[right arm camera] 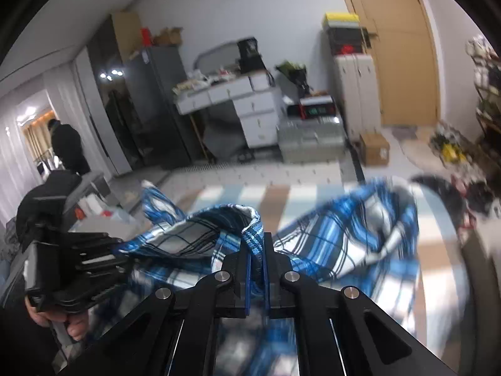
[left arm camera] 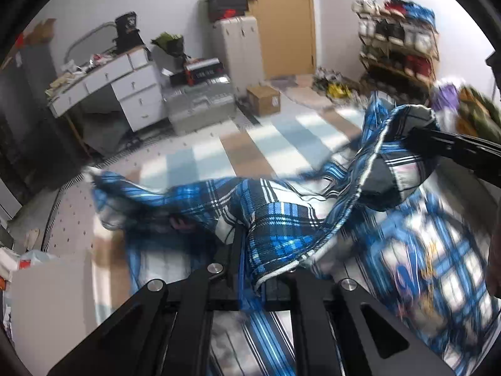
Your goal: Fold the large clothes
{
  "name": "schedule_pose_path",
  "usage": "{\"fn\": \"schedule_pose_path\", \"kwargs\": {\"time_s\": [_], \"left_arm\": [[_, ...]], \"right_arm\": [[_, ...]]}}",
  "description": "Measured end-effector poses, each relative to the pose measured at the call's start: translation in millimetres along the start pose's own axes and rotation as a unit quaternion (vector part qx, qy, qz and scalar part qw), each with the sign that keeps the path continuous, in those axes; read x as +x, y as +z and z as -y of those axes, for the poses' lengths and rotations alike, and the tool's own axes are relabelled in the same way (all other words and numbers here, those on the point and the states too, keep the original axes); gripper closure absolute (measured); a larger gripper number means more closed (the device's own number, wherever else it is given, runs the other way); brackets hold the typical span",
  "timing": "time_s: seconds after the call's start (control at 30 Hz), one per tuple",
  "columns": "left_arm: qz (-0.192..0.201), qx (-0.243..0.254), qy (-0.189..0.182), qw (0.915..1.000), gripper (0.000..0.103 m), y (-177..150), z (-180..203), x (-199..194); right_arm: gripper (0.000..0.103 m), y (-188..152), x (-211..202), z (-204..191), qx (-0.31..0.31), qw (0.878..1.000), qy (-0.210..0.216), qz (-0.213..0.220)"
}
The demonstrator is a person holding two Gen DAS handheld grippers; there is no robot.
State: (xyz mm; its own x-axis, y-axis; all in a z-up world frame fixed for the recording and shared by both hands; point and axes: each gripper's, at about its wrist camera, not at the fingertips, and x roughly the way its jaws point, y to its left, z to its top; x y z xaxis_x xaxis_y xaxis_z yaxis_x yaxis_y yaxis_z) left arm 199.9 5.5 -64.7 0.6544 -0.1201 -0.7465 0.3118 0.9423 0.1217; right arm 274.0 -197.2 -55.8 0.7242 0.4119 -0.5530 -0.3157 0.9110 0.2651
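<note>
A white desk (left arm camera: 125,91) stands beside grey cases (left arm camera: 200,109), a cardboard box (left arm camera: 263,99) and a wooden door (left arm camera: 281,15).

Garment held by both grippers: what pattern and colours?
Blue, white and black plaid garment; left wrist view.

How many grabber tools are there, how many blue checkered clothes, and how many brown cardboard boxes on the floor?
Black two-finger grippers: 2 (left gripper, right gripper), both with jaws shut on the cloth
Blue, white and black plaid garment: 1
Brown cardboard box on the floor: 1
Total: 4
</note>
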Motion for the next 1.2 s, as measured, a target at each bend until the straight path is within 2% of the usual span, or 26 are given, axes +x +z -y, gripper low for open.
{"fn": "schedule_pose_path", "kwargs": {"time_s": [0.17, 0.33, 0.37, 0.4, 0.43, 0.47, 0.57, 0.63, 0.7, 0.77, 0.83, 0.87, 0.93, 0.97, 1.07, 1.13, 1.2], "left_arm": [[-0.063, -0.022, -0.026, 0.9974, 0.101, -33, 5, 38], [-0.088, -0.042, -0.036, 0.9946, 0.1, -43, 2, 58], [-0.091, -0.043, -0.037, 0.9942, 0.097, -43, 2, 61], [-0.094, -0.044, -0.039, 0.9939, 0.093, -42, 1, 64], [-0.1, -0.044, -0.046, 0.993, 0.092, -42, 1, 63], [-0.106, -0.041, -0.058, 0.9918, 0.091, -41, 0, 65], [-0.111, -0.012, -0.081, 0.9905, 0.086, -42, 3, 59], [-0.109, 0.003, -0.111, 0.9879, 0.076, -41, 0, 52], [-0.11, 0.011, -0.141, 0.9838, 0.059, -41, -2, 44], [-0.095, 0.03, -0.149, 0.9838, 0.057, -41, -6, 32], [-0.08, 0.045, -0.153, 0.9839, 0.057, -37, -5, 23], [-0.073, 0.045, -0.15, 0.9849, 0.056, -44, -2, 18], [-0.059, 0.034, -0.134, 0.9886, 0.052, -33, -2, 17], [-0.056, 0.026, -0.134, 0.989, 0.051, -25, 1, 20], [-0.044, -0.008, -0.146, 0.9883, 0.051, -6, 4, 35], [-0.045, -0.029, -0.157, 0.9862, 0.051, -7, 8, 43], [-0.052, -0.039, -0.163, 0.9845, 0.051, -17, 8, 45]], "right_arm": [[0.095, -52, 16, 12, 0.056, 0.994, -0.014, -0.09], [0.092, -75, 23, 21, 0.075, 0.987, -0.021, -0.14], [0.084, -75, 24, 21, 0.071, 0.986, -0.024, -0.152], [0.069, -75, 23, 22, 0.069, 0.984, -0.024, -0.162], [0.062, -77, 19, 23, 0.067, 0.984, -0.022, -0.165], [0.059, -79, 16, 22, 0.065, 0.984, -0.024, -0.164], [0.059, -73, -4, 24, 0.059, 0.986, -0.016, -0.157], [0.059, -60, -18, 25, 0.051, 0.989, -0.011, -0.141], [0.053, -42, -30, 26, 0.039, 0.993, -0.016, -0.112], [0.047, -23, -39, 24, 0.036, 0.996, -0.011, -0.084], [0.044, -5, -41, 24, 0.027, 0.998, -0.029, -0.055], [0.042, 3, -38, 22, 0.019, 0.998, -0.036, -0.047], [0.04, 15, -23, 20, -0.002, 0.998, -0.054, -0.041], [0.038, 19, -10, 19, -0.014, 0.997, -0.064, -0.051], [0.04, 18, 48, 29, -0.047, 0.985, -0.115, -0.119], [0.04, -1, 78, 48, -0.049, 0.971, -0.161, -0.173], [0.043, -24, 92, 70, -0.031, 0.961, -0.172, -0.213]]}}
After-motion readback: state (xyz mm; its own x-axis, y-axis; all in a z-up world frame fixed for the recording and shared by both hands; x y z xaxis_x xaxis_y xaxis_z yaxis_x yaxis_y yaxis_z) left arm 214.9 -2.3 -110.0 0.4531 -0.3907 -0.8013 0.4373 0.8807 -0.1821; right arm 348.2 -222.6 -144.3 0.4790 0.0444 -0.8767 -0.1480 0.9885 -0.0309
